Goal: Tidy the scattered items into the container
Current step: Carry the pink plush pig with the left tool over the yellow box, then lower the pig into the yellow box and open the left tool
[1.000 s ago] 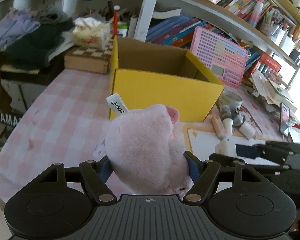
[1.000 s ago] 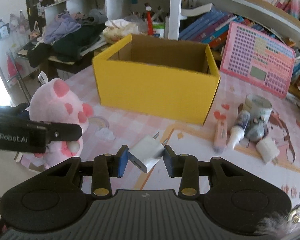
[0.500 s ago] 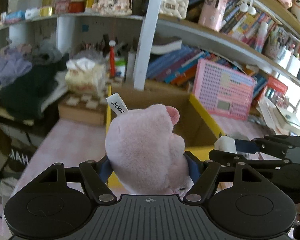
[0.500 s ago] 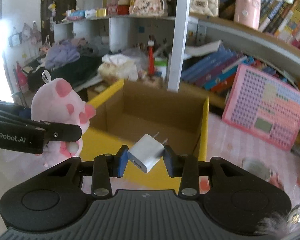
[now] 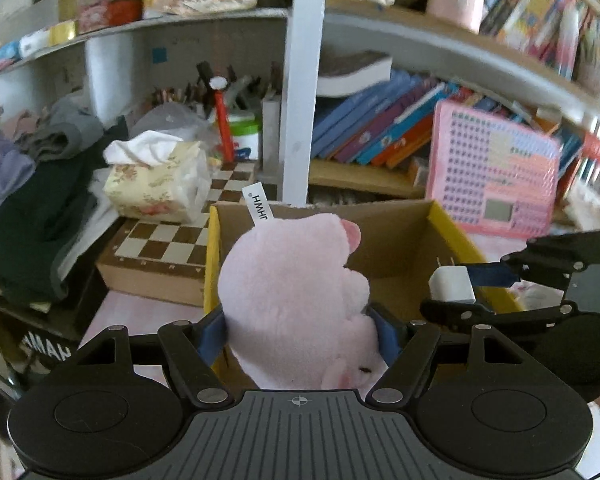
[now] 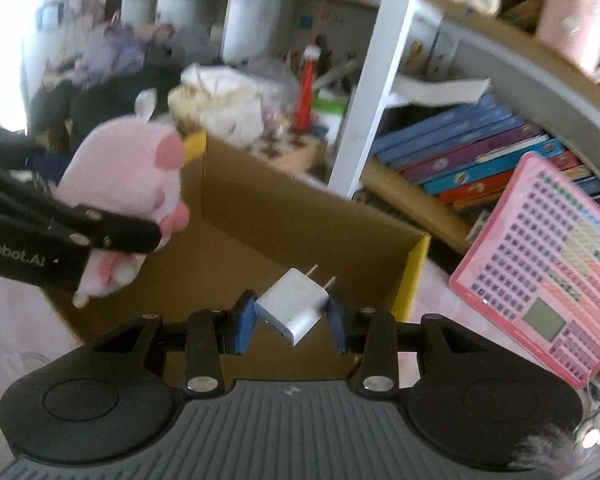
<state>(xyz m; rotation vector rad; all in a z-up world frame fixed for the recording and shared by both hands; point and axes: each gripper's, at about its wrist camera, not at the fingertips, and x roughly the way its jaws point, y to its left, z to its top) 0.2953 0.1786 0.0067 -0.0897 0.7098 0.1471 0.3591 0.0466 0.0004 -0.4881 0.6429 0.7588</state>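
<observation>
The yellow box stands open, brown cardboard inside, its near wall cut off by both grippers and its floor hard to make out. Above its left edge the left gripper is clamped on a fuzzy pink plush — its face hidden in the left view. The right gripper pinches a smooth white charger over the opening, prongs forward — the right view is blurred.

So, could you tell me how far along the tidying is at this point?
Nothing shows inside the yellow box yet. In hand: the left tongs grip a pink plush toy and the right tongs a white charger, both held over the box opening. Left: dropping both in; the table is out of view.
</observation>
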